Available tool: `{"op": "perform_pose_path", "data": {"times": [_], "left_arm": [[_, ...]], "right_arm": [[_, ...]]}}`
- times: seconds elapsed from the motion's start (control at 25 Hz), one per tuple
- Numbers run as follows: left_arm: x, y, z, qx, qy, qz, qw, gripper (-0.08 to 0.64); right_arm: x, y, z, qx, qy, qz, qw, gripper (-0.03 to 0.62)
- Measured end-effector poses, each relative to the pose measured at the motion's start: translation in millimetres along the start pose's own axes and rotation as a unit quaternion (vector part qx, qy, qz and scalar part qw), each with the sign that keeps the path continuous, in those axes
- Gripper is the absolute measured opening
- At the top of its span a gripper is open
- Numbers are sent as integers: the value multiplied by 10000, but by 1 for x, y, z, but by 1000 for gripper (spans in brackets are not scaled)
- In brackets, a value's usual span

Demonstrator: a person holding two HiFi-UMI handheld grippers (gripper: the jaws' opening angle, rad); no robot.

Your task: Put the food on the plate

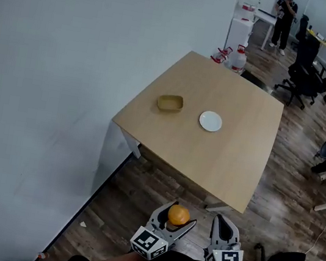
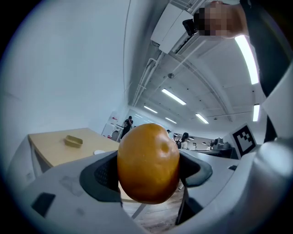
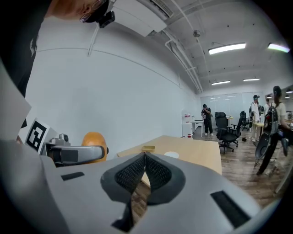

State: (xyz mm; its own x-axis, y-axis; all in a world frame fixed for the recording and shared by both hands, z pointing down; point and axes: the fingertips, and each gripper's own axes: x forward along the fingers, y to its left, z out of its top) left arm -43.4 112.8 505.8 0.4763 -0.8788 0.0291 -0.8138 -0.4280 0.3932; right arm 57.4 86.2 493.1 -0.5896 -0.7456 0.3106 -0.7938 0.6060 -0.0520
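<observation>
My left gripper is shut on an orange, egg-shaped piece of food, held low in front of me, well short of the table. That food fills the left gripper view between both pads and shows as an orange lump in the right gripper view. My right gripper hangs beside it, shut with nothing in it, its pads touching. A small white plate lies near the table's middle; it appears as a pale disc in the right gripper view.
A shallow tan dish sits left of the plate. A white wall runs along the table's left side. Water bottles stand past the far corner, with office chairs and a person farther back. Wooden floor lies between me and the table.
</observation>
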Motion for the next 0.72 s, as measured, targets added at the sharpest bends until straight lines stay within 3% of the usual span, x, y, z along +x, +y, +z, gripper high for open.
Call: {"op": "perform_pose_path", "data": {"times": [0.24,0.72], "left_arm": [[17,34,31,204,-4,-415,9989,339],[63,90,42,57,-55,-184,9998,339]], "right_arm": [[42,-2,23,35,-64,-373,9993,60],[94,-23,38,105,-209,-388,9990,60]]}}
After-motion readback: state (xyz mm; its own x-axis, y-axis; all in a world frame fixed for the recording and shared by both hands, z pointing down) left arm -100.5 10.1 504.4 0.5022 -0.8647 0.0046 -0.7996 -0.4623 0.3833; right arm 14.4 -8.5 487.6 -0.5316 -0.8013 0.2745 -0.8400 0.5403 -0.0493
